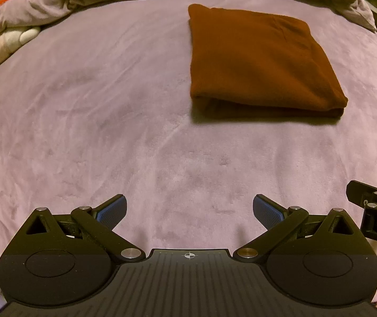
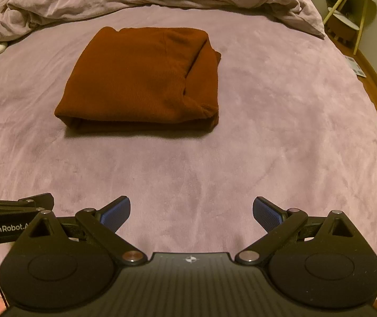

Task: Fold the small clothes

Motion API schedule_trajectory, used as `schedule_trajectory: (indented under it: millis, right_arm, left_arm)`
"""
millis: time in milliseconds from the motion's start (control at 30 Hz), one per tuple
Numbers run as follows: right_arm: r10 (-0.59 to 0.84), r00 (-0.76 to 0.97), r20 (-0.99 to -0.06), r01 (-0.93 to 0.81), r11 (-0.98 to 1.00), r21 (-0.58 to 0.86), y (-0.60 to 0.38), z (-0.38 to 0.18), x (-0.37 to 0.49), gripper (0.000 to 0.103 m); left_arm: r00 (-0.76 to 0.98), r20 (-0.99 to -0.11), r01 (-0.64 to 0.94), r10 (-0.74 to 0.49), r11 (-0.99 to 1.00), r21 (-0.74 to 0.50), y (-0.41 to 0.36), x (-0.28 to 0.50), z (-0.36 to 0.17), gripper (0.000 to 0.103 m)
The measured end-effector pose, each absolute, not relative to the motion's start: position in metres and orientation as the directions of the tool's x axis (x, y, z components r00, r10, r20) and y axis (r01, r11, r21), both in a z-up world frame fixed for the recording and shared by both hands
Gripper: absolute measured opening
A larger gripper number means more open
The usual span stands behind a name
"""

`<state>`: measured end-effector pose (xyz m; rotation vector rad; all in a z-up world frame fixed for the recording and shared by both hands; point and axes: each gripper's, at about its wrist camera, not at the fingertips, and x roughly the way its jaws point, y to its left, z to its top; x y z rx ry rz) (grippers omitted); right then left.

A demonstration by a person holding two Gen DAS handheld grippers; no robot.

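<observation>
On the bed (image 1: 109, 105), seen from the left wrist, one folded rust-brown garment (image 1: 259, 63) lies ahead and to the right of the left tongs (image 1: 189, 211), which gape wide and hold nothing. Over to the right wrist: the same single garment (image 2: 140, 79) sits ahead and left of the right tongs (image 2: 191, 211), also spread and empty. Its long axis runs crosswise; neither tongs looks clearly nearer, both well apart from it.
</observation>
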<state>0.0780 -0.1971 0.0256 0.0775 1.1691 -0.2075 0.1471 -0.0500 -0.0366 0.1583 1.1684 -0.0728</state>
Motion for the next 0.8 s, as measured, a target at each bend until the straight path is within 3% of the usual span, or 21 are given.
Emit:
schedule_trajectory:
  millis: [800]
  right_arm:
    - [-0.126, 0.363, -0.923, 0.2, 0.978, -0.055, -0.1964, 0.0216, 0.0785, 0.099]
  left_arm:
    - [0.377, -0.926, 0.131, 0.021, 0.989, 0.075, -0.0495, 0.1473, -0.0426, 0.103]
